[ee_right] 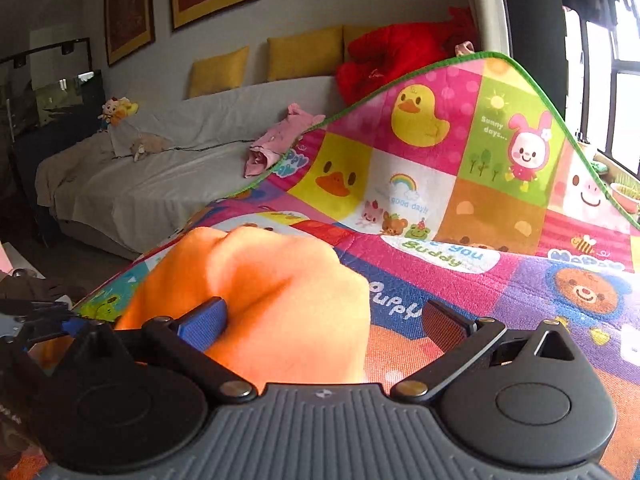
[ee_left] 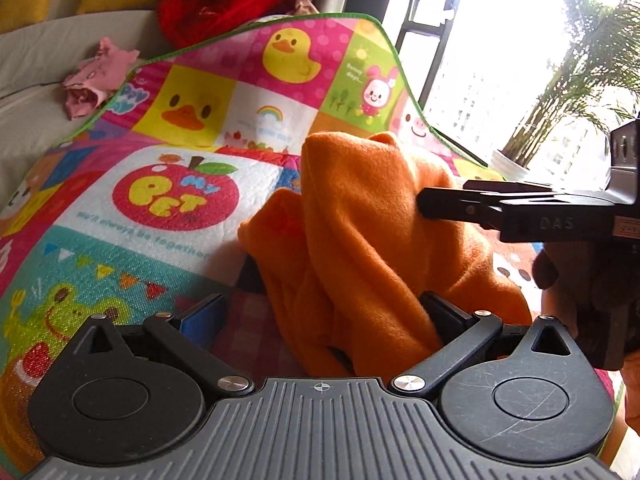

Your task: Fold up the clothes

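Observation:
An orange fleece garment [ee_left: 360,232] lies bunched in a heap on the colourful play mat [ee_left: 180,200]. My left gripper [ee_left: 324,316] is open wide, with the near part of the garment between its fingers and pressing against the right finger [ee_left: 444,316]. From the right, my right gripper [ee_left: 440,202] reaches in level, its tips touching the side of the heap. In the right wrist view the right gripper [ee_right: 324,320] is open wide, and the orange garment [ee_right: 260,300] fills the gap and bulges over its blue left pad [ee_right: 208,320].
The mat's far edge [ee_right: 520,68] curls up against a grey sofa [ee_right: 160,168]. On the sofa lie a pink garment [ee_left: 96,76], a red garment [ee_left: 216,4] and yellow cushions [ee_right: 304,52]. A window and a potted palm [ee_left: 580,80] are to the right. A hand [ee_left: 560,280] holds the right gripper.

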Demonstrator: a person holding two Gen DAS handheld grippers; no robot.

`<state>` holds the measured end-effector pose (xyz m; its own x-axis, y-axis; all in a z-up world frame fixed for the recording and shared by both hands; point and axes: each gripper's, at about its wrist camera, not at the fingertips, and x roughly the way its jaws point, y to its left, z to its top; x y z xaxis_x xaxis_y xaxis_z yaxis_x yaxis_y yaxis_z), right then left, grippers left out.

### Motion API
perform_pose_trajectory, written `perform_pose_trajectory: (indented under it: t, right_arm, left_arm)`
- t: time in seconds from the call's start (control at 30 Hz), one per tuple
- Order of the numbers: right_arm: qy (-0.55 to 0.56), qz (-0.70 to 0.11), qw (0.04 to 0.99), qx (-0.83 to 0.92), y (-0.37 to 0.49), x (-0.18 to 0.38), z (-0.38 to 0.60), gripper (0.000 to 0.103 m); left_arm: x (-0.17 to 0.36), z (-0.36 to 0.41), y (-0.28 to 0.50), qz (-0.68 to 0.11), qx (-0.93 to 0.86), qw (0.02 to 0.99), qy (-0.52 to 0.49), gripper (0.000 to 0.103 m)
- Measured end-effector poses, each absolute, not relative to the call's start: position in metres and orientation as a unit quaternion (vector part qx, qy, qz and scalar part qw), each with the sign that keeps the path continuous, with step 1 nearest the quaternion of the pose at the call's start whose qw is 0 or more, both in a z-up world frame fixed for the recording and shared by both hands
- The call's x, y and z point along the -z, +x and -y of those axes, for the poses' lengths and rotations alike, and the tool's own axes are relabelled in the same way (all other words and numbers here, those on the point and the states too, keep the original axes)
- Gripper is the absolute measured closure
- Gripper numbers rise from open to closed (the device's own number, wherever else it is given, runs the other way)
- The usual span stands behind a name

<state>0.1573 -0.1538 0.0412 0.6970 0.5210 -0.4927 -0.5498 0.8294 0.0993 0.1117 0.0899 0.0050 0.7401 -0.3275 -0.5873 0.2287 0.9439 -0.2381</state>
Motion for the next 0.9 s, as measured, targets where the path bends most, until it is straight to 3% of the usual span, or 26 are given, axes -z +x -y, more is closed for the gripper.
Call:
perform_pose_trajectory:
  t: [0.23, 0.47, 0.67, 0.8, 0.9]
  right_arm:
    - [-0.087, -0.262, 0.918, -0.284, 0.120, -0.023, 0.158, 0.000]
    - [-0.072, -0.276, 0.916, -0.282, 0.124, -0.016, 0.156, 0.000]
    - [0.005, -0.312, 0.899, -0.306, 0.144, -0.008, 0.167, 0.000]
    - [0.131, -0.385, 0.844, -0.349, 0.171, 0.009, 0.184, 0.000]
    - [0.132, -0.381, 0.842, -0.358, 0.167, 0.015, 0.182, 0.000]
  left_arm:
    - [-0.003, -0.082, 0.115, -0.334, 0.160, 0.926, -0.071, 0.000]
    - [-0.022, -0.092, 0.112, -0.315, 0.169, 0.930, -0.085, 0.000]
    - [-0.011, -0.097, 0.130, -0.339, 0.154, 0.924, -0.088, 0.000]
    - [0.002, -0.114, 0.136, -0.357, 0.168, 0.908, -0.141, 0.000]
    - [-0.002, -0.124, 0.136, -0.355, 0.181, 0.900, -0.174, 0.000]
